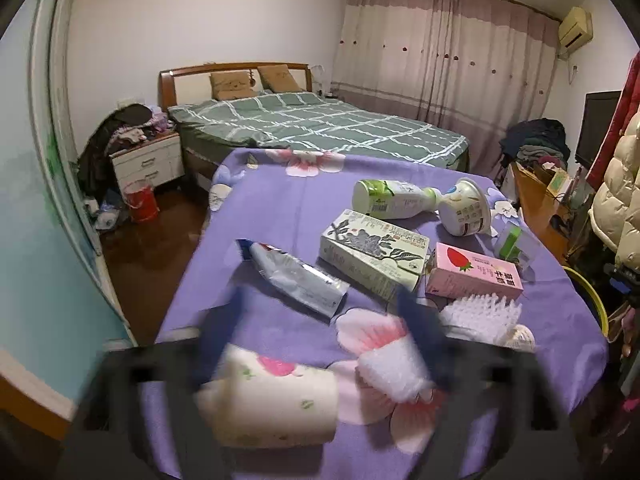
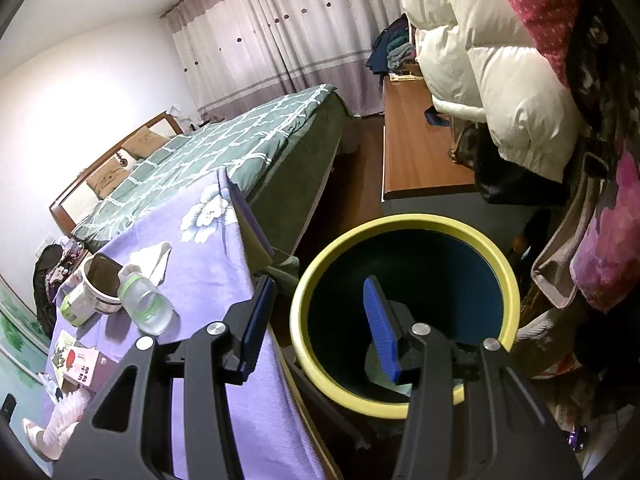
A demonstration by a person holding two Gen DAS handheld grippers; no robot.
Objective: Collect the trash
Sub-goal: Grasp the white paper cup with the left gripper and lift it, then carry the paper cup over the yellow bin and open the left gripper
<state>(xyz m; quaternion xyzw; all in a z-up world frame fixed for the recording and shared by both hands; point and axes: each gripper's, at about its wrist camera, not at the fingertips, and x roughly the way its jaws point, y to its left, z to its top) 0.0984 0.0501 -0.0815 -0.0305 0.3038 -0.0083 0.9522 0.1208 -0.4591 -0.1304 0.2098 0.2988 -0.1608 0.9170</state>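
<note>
Left hand-held gripper (image 1: 320, 316) is spread wide over the table (image 1: 280, 208), its dark blue fingers (image 1: 416, 320) blurred, and nothing is pinched between them. Just below, a white paper cup with a pink strawberry print (image 1: 272, 396) lies on its side on the purple floral cloth, right at the near edge of the view, loose between the gripper's arms. Beside it sits a white bristled brush (image 1: 480, 316), with a second white ribbed piece (image 1: 392, 368) partly behind the right finger.

Further up the cloth the trash is spread out: a silver foil pouch (image 1: 296, 276) lying flat, a green-and-white carton (image 1: 372, 256) next to it, a pink strawberry box (image 1: 476, 276) touching that carton's corner, a white bottle with a green label (image 1: 392, 200) on its side, a tipped white tub (image 1: 464, 208) at its neck, and a small clear container with a green lid (image 1: 512, 244) near the table's right edge.

Over on the right, the right hand-held gripper (image 2: 320, 320) hangs at the yellow-rimmed bin (image 2: 400, 404), one blue pad (image 2: 380, 332) over the dark opening, the other outside the rim beside the table edge. Its jaws stand part open and grasp nothing. Something pale lies at the bottom of the bin, partly hidden by the finger.
</note>
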